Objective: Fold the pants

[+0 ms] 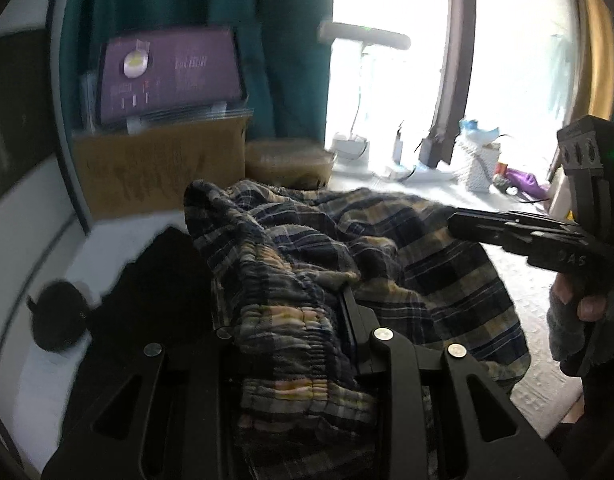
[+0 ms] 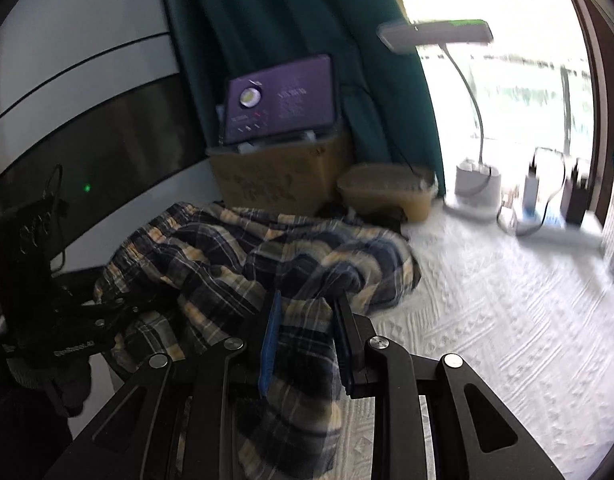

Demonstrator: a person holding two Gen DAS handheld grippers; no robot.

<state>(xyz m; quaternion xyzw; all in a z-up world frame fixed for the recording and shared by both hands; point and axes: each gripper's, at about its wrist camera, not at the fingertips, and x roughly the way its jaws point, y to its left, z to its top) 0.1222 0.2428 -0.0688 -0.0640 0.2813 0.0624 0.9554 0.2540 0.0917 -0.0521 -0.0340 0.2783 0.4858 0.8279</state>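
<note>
Plaid pants in navy, yellow and grey lie bunched on a white textured bedcover. My left gripper is shut on the gathered elastic waistband, which fills the gap between its jaws. My right gripper is shut on a fold of the plaid pants, with the blue pad pressed against the cloth. In the left wrist view the right gripper reaches in from the right, held by a person's hand. The left gripper's body shows at the left of the right wrist view.
A cardboard box with a purple carton on it stands behind the pants against a teal curtain. A tan tub sits beside it. A desk lamp, cables and small items crowd the bright window side. A black round object lies at left.
</note>
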